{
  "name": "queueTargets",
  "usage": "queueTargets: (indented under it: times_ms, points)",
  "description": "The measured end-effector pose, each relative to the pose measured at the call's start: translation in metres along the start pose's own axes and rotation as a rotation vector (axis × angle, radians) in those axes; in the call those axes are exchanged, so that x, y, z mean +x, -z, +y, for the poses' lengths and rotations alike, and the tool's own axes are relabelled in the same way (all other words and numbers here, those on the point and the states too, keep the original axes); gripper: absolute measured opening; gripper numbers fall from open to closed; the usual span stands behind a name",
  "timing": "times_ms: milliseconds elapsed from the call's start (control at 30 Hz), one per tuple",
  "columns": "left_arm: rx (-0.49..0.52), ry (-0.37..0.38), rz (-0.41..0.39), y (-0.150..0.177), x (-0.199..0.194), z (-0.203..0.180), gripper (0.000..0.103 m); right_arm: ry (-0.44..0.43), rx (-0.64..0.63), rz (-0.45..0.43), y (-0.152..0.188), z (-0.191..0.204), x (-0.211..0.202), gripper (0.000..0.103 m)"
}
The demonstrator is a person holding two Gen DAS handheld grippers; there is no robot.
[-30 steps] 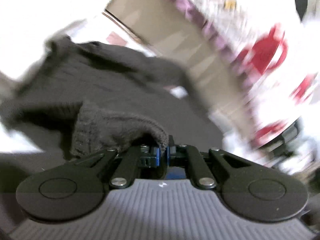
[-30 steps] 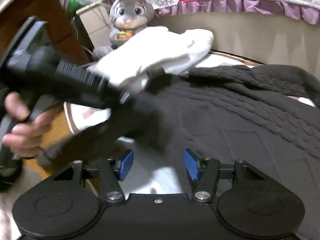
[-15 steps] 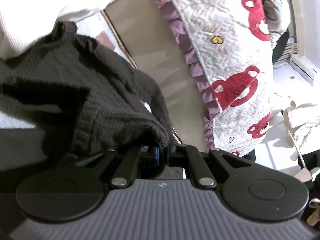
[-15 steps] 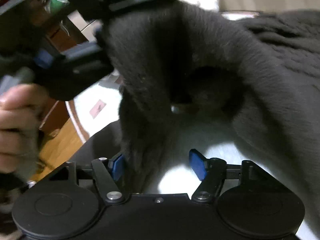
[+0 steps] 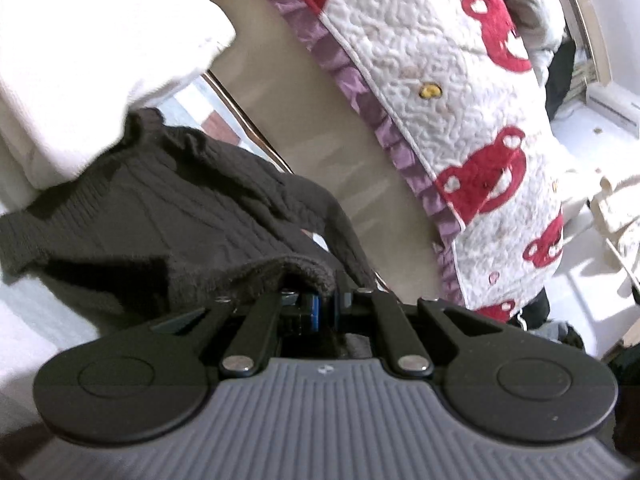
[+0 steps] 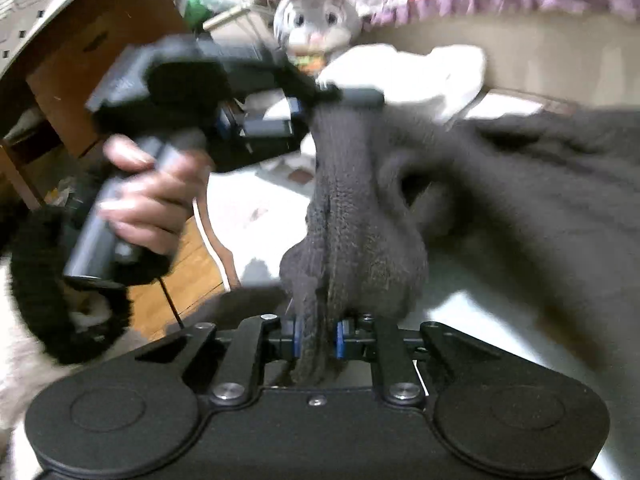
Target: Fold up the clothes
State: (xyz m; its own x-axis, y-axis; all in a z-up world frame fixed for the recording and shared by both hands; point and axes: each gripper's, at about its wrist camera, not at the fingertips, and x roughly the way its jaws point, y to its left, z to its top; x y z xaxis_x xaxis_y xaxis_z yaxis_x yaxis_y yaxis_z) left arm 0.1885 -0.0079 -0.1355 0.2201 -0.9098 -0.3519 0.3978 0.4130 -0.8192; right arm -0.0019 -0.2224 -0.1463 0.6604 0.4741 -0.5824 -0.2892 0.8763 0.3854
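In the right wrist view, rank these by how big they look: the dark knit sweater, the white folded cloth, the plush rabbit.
1. Dark knit sweater, by far the largest, though nearest the camera.
2. White folded cloth.
3. Plush rabbit; it sits farthest back, so its true size against the cloth is unsure.

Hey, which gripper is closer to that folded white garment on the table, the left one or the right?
Left. The left gripper grips the dark sweater right beside the white garment; the right gripper, its jaws closing on the sweater, sits farther back.
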Motion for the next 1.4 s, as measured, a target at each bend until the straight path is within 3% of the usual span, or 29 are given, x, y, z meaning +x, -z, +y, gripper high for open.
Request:
queueTargets:
  times_ms: [167, 267, 400, 467, 500, 567, 633, 733, 800, 867, 933, 1000, 1067, 1267, 1367, 1400]
  points:
    - [0.141, -0.077, 0.008, 0.011, 0.008, -0.027, 0.005, 0.199, -0.063, -0.020, -0.028, 0.012, -0.048, 0.018]
    - [0.175, -0.065, 0.014, 0.016, 0.007, -0.037, 0.005, 0.358, -0.126, 0.008, -0.054, 0.011, -0.071, 0.017]
    - [0.200, -0.057, 0.018, 0.021, 0.009, -0.044, 0.005, 0.612, -0.419, 0.057, -0.065, 0.028, -0.078, 0.016]
    - [0.194, -0.101, 0.021, 0.021, 0.015, -0.042, 0.006, 0.716, -0.562, 0.065, -0.062, 0.029, -0.066, 0.018]
    - [0.159, -0.149, 0.020, 0.020, 0.021, -0.034, 0.006, 0.775, -0.633, 0.050, -0.058, 0.023, -0.056, 0.036]
    - [0.120, -0.228, 0.023, 0.019, 0.030, -0.018, 0.006, 0.856, -0.731, 0.051, -0.049, 0.009, -0.035, 0.056]
    - [0.102, -0.295, 0.038, 0.018, 0.037, -0.001, 0.005, 0.835, -0.695, 0.138, -0.042, -0.016, -0.015, 0.054]
    - [0.020, -0.281, 0.036, 0.015, 0.034, 0.020, 0.006, 0.654, -0.351, 0.139, -0.040, -0.050, -0.025, 0.056]
    - [-0.039, -0.244, 0.025, 0.013, 0.027, 0.029, 0.006, 0.528, -0.119, 0.098, -0.035, -0.070, -0.044, 0.062]
    - [-0.154, -0.151, 0.017, 0.011, 0.023, 0.042, 0.006, 0.418, 0.083, 0.071, -0.027, -0.088, -0.063, 0.064]
    - [-0.299, -0.046, 0.019, 0.012, 0.025, 0.058, 0.006, 0.387, 0.178, 0.087, -0.011, -0.099, -0.076, 0.067]
    - [-0.333, -0.055, 0.017, 0.014, 0.026, 0.066, 0.006, 0.418, 0.207, 0.104, 0.008, -0.102, -0.089, 0.068]
    - [-0.303, -0.098, 0.020, 0.015, 0.027, 0.065, 0.006, 0.422, 0.224, 0.100, 0.027, -0.101, -0.100, 0.068]
    - [-0.267, -0.100, 0.012, 0.015, 0.031, 0.058, 0.006, 0.306, 0.246, 0.057, 0.041, -0.091, -0.093, 0.069]
    - [-0.245, -0.053, -0.006, 0.014, 0.029, 0.055, 0.006, 0.276, 0.168, 0.062, 0.041, -0.084, -0.067, 0.087]
    - [-0.234, -0.031, -0.012, 0.014, 0.027, 0.053, 0.006, 0.290, 0.136, 0.073, 0.043, -0.084, -0.057, 0.086]
